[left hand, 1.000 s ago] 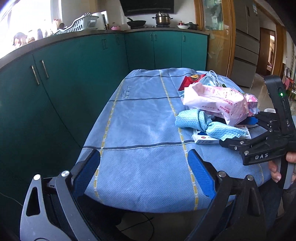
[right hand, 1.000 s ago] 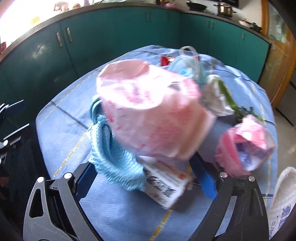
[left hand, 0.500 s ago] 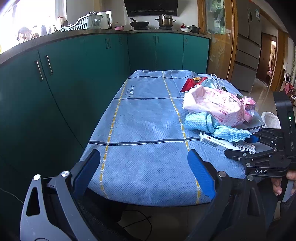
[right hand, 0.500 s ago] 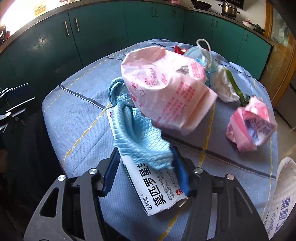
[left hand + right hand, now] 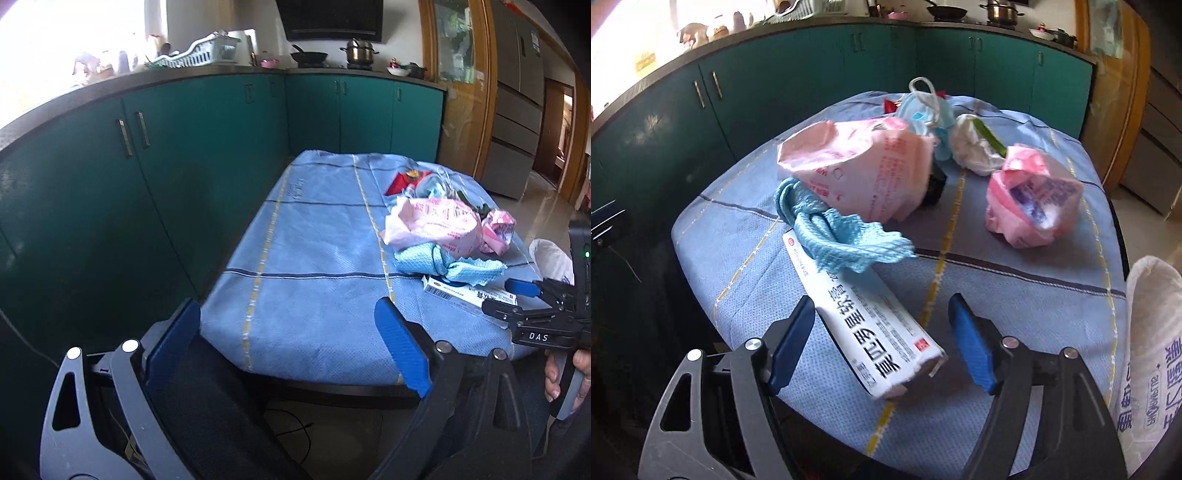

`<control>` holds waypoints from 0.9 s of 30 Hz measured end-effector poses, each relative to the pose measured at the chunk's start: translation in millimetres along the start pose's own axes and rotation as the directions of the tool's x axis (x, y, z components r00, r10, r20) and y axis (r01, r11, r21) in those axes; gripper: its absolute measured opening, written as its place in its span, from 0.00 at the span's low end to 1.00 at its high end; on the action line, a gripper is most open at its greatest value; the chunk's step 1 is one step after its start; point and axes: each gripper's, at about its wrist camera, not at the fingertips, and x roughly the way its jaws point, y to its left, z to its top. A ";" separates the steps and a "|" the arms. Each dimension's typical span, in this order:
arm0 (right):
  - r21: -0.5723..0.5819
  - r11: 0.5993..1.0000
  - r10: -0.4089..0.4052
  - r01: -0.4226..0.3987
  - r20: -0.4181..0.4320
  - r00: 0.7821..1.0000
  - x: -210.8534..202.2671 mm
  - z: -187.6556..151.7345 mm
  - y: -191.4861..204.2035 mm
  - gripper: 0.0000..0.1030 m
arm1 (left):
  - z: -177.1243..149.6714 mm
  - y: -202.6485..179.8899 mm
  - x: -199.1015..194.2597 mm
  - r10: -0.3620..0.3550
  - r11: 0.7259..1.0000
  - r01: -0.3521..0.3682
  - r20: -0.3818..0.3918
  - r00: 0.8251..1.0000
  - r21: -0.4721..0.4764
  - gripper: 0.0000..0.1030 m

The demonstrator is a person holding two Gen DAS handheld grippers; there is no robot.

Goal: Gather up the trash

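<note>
We judge the big pink bag (image 5: 864, 166) light, crinkly and slippery, so pinch a fold near its mouth; it sits just behind the blue cloth (image 5: 842, 236), which looks soft and limp, fine to grab anywhere. The white carton (image 5: 871, 325) pokes out from under the cloth toward us; prob. light, stiff, thin-walled, so take it across its narrow width at the near end. That end lies between the spread fingers of the right gripper (image 5: 882, 343), nothing clamped. Left gripper (image 5: 288, 347) is wide open too, well left of the cloth at the table's near edge, w/ nothing in it.
</note>
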 end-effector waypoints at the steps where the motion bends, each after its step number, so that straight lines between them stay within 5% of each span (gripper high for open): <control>1: 0.008 1.000 -0.003 0.003 0.013 1.000 -7.3 -3.6 -2.4 0.72 | 1.9 2.3 -6.9 0.004 1.000 -0.004 0.011 1.000 -0.004 0.92; 8: 0.065 0.998 -0.028 0.022 0.095 0.995 -41.0 -22.0 -17.1 0.81 | 30.7 -10.4 -36.3 0.002 0.999 -0.005 0.075 0.997 0.039 0.92; 18: 0.030 0.997 -0.068 0.066 0.059 0.996 -37.3 -22.0 -3.3 0.81 | 49.4 -51.3 -50.5 -0.139 0.984 0.124 0.115 0.984 0.125 0.93; 27: 0.056 0.981 -0.189 0.185 0.074 0.979 -70.4 -24.6 -10.3 0.81 | 127.5 -77.3 -21.0 -0.138 0.990 0.137 0.116 0.984 0.019 0.96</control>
